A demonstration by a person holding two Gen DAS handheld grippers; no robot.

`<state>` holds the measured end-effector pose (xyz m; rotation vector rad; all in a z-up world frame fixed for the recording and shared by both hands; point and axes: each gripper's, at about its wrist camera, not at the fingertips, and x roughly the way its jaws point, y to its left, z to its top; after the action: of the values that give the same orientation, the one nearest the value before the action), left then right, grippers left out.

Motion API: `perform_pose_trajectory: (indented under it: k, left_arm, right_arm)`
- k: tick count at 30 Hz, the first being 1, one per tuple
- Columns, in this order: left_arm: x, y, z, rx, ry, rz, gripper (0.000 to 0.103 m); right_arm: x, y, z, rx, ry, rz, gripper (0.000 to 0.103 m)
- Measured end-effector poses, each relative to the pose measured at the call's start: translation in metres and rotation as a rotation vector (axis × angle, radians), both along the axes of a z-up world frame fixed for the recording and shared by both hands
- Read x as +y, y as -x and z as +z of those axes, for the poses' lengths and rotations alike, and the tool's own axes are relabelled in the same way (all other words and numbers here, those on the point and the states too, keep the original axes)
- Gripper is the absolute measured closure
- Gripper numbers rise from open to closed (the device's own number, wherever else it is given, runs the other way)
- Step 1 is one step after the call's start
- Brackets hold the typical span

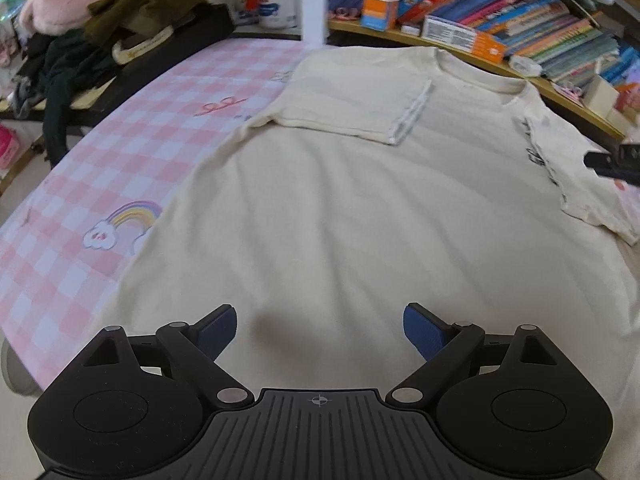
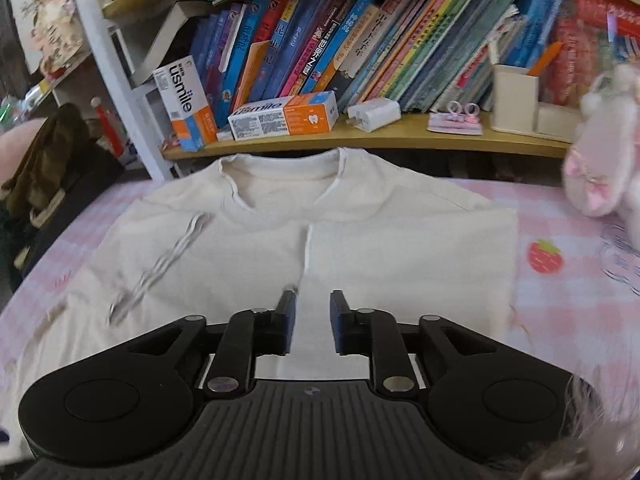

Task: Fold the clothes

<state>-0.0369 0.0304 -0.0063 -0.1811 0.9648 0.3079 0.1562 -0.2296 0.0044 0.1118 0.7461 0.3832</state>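
Observation:
A cream T-shirt (image 1: 340,200) lies flat on the pink checked cover (image 1: 100,168), neck toward the bookshelf, both sleeves folded in over the body. My left gripper (image 1: 320,330) is wide open and empty, hovering over the shirt's lower part. In the right wrist view the shirt (image 2: 280,248) shows with its right sleeve (image 2: 408,256) folded inward. My right gripper (image 2: 313,320) is partly open with a narrow gap and holds nothing, just above the folded sleeve's edge. Its tip shows at the right edge of the left wrist view (image 1: 612,164).
A wooden shelf (image 2: 360,140) with books and toothpaste boxes (image 2: 284,116) runs behind the shirt. A pile of dark clothes (image 1: 92,52) lies at the far left. A pink plush toy (image 2: 604,152) sits at the right. A white post (image 1: 314,0) stands behind the cover.

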Motion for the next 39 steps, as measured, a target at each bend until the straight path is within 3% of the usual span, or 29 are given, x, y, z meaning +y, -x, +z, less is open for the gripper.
perform_pose_trajectory:
  k: [5,13,21,25,31,39]
  left_arm:
    - [-0.022,-0.002,0.003,-0.009,-0.025,-0.039,0.01]
    - [-0.061,0.003,0.005,-0.022,-0.029,-0.061,0.01]
    - [-0.1,0.022,0.005,-0.018,-0.079,-0.149,0.01]
    - [-0.101,0.022,0.01,-0.04,-0.064,-0.14,0.01]
    - [-0.1,0.028,0.015,-0.081,-0.066,-0.204,0.01]
    - [-0.062,0.054,0.024,-0.158,-0.046,-0.243,0.01]
  right_arm:
    - [-0.026,0.048,-0.001,0.015,0.035,-0.009,0.078]
    - [-0.062,0.127,-0.017,0.116,0.089,-0.029,0.055]
    - [-0.079,0.158,-0.028,0.15,0.098,-0.013,0.045]
    - [-0.086,0.169,-0.027,0.149,0.101,-0.028,0.045]
    - [-0.094,0.183,-0.018,0.124,0.1,-0.102,0.041]
    - [-0.071,0.216,-0.004,0.078,0.111,-0.202,0.033]
